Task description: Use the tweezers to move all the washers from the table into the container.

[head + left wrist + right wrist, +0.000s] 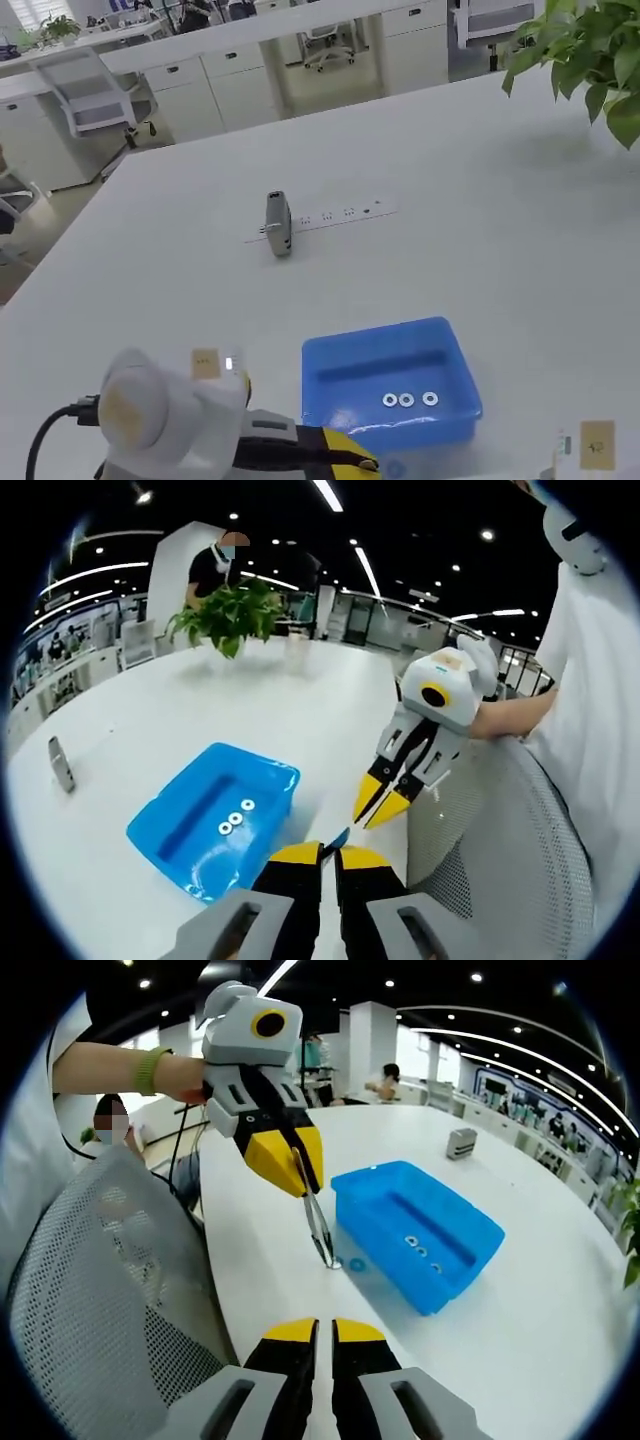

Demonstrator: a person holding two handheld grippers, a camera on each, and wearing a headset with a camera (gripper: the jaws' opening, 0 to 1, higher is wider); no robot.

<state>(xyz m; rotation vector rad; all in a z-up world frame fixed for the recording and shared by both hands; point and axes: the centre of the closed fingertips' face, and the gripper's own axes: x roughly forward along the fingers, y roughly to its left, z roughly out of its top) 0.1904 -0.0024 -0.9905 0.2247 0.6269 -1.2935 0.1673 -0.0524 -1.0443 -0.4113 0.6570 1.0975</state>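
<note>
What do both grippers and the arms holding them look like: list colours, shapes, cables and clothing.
Both grippers share one build: the left gripper and right gripper have rounded white bodies, black jaw mounts and pointed yellow jaw tips. A black cable trails from the left one, which carries a small yellow tag. The person wears a white short-sleeved top and a green wristband.

1. white flat-top table [520, 230], matte.
2. blue rect. plastic container [385, 332] near front edge.
3. white power strip [340, 214] w/ grey plug block [278, 222], mid-table.
4. small round metal washer [357, 1263] on the table, just beside container.
</note>
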